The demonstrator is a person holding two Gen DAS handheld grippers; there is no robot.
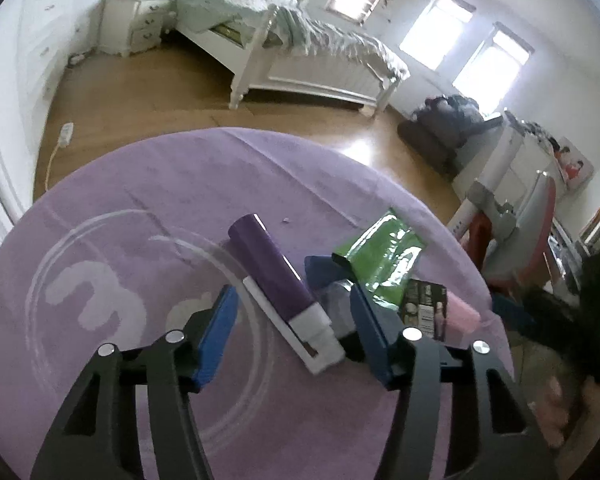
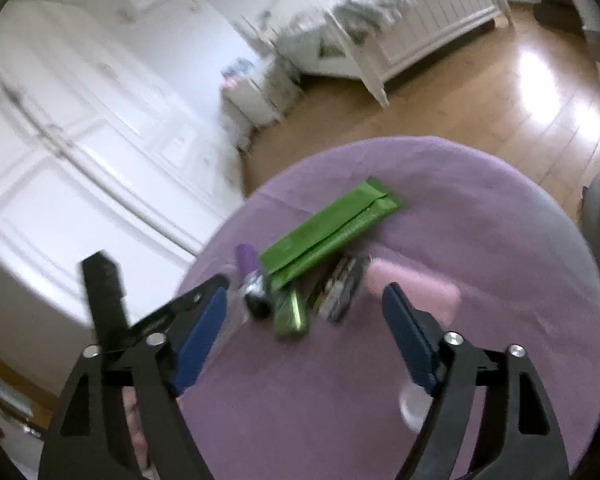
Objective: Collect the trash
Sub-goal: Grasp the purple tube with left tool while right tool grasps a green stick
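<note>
While both spread, left hand-held gripper (image 1: 294, 320) straddles purple tube (image 1: 272, 276), right hand-held gripper (image 2: 304, 316) above wrappers (image 2: 328, 228), table edge (image 2: 220, 240) near.

1. A white bed (image 1: 300, 52) with rumpled pale bedding is seen across the wooden floor (image 1: 140, 96).
2. A white nightstand (image 1: 134, 22) is placed beside the bed's head.
3. Three bright windows (image 1: 440, 28) are set in the far wall.
4. White wardrobe doors (image 2: 80, 140) are shown, blurred, in the right wrist view.
5. A dark heap (image 1: 444, 128) is seen on the floor below the windows.
</note>
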